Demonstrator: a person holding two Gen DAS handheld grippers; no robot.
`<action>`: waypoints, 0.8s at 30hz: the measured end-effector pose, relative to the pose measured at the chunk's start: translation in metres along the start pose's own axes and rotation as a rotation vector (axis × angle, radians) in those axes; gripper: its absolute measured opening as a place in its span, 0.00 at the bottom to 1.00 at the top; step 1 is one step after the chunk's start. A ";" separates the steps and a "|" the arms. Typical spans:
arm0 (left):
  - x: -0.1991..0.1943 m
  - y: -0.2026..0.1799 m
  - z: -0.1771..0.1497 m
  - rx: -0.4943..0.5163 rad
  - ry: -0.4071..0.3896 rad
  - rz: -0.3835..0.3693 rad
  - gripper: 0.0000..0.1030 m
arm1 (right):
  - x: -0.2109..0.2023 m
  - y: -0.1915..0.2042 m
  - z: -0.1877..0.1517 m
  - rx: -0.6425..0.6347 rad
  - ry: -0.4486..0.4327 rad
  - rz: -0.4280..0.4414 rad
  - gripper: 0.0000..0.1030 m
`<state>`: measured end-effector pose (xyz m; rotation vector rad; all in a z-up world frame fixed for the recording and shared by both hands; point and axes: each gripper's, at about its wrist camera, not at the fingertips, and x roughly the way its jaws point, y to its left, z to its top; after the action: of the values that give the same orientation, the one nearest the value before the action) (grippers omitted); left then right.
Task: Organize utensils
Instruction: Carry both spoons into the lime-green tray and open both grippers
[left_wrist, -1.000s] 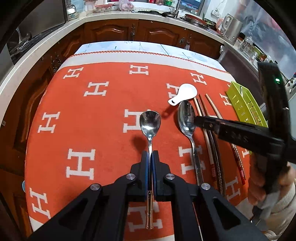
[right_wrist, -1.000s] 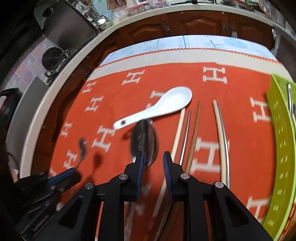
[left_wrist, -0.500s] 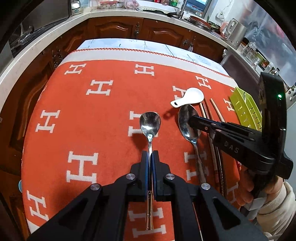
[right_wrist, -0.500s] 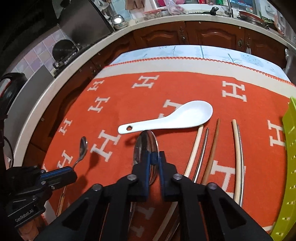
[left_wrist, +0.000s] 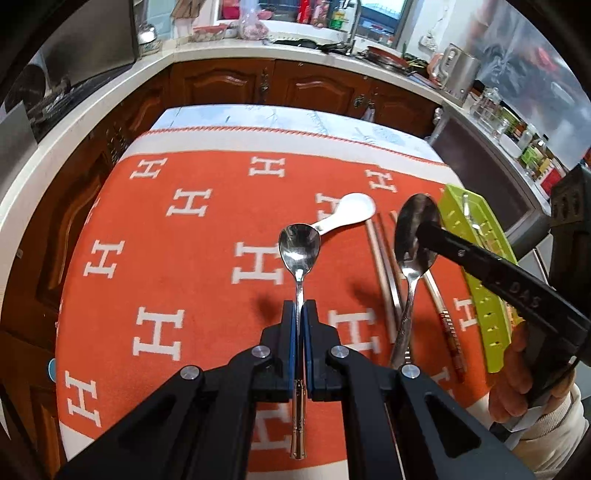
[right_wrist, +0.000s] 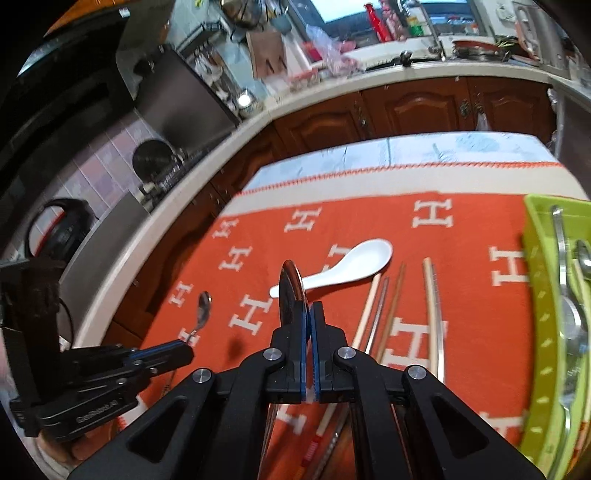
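Note:
My left gripper is shut on the handle of a small steel spoon and holds it above the orange cloth; it also shows in the right wrist view. My right gripper is shut on the bowl of a large steel spoon, lifted off the cloth; the spoon hangs from it in the left wrist view. A white ceramic spoon and several chopsticks lie on the cloth. A green utensil tray at the right holds metal utensils.
The orange cloth with white H marks covers the table. Wooden cabinets and a cluttered counter stand beyond the far edge. A steel pot sits at the back right.
My right gripper closed on the large spoon's bowl and lifted it off the cloth. My left gripper rose with the small spoon still in it.

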<state>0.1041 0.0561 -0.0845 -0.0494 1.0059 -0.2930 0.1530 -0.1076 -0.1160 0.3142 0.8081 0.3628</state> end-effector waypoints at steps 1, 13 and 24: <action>-0.003 -0.006 0.000 0.011 -0.005 -0.004 0.02 | -0.010 -0.002 0.000 0.007 -0.016 0.005 0.02; -0.023 -0.101 0.016 0.137 -0.027 -0.093 0.02 | -0.148 -0.064 0.007 0.112 -0.151 -0.083 0.02; 0.012 -0.212 0.052 0.167 0.024 -0.221 0.02 | -0.216 -0.164 0.019 0.190 -0.075 -0.268 0.02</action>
<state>0.1071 -0.1556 -0.0297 -0.0055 0.9976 -0.5800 0.0616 -0.3500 -0.0315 0.3896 0.8007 0.0229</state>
